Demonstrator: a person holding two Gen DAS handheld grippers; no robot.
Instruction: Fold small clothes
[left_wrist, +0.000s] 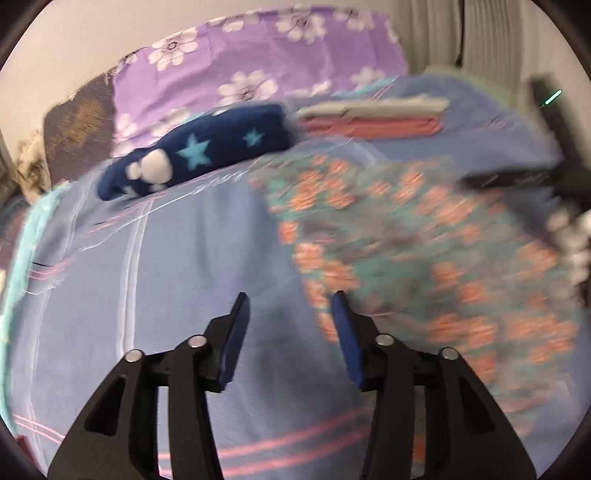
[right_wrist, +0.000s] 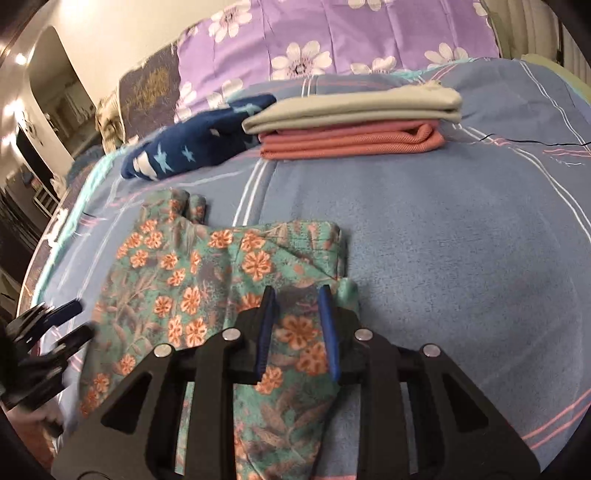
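A teal garment with orange flowers (right_wrist: 192, 291) lies partly folded on the blue bedspread (right_wrist: 443, 258). It shows blurred at the right of the left wrist view (left_wrist: 424, 258). My right gripper (right_wrist: 297, 291) hovers over the garment's right part, jaws open, fabric showing between them. My left gripper (left_wrist: 290, 299) is open and empty above bare bedspread (left_wrist: 184, 277), just left of the garment's edge. It also shows at the left edge of the right wrist view (right_wrist: 70, 321).
A folded navy garment with stars (right_wrist: 195, 144) lies at the back left. A stack of a folded beige piece (right_wrist: 351, 107) on a folded pink piece (right_wrist: 351, 142) lies behind. A purple flowered pillow (right_wrist: 332, 37) stands at the headboard. The bed's left edge is near.
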